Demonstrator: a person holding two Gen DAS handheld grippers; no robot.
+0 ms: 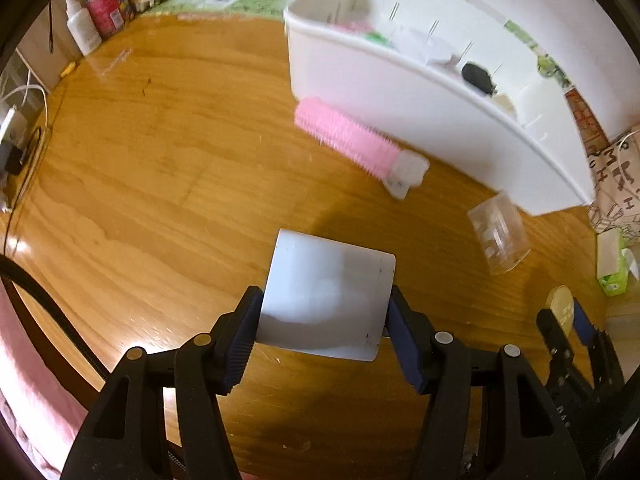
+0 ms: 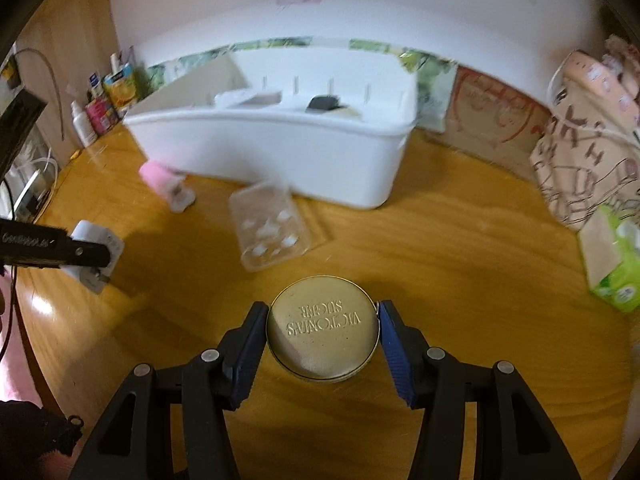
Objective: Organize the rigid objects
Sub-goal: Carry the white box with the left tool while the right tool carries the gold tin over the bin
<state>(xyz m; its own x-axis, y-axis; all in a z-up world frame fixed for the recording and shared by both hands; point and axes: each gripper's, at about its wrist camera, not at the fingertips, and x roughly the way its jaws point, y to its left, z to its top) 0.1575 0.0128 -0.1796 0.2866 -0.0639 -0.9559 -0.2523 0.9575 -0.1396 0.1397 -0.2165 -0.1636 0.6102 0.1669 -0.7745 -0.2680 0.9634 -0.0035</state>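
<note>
A: Status?
B: Left gripper (image 1: 324,320) clamps the white box (image 1: 328,296) above the table (image 1: 140,160); right gripper (image 2: 323,334) pinches the gold tin (image 2: 323,330).
A: Surroundings?
B: From the tin — clear case (image 2: 270,228) at 11 o'clock, white bin (image 2: 280,152) at 12, pink brush (image 1: 346,138) just beside the bin.

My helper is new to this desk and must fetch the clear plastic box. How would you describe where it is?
Start at the big white storage bin at the back of the wooden table. Just in front of it lies the clear plastic box, right of the pink hair roller. It is the only see-through thing there, with small white pieces visible inside.
</note>
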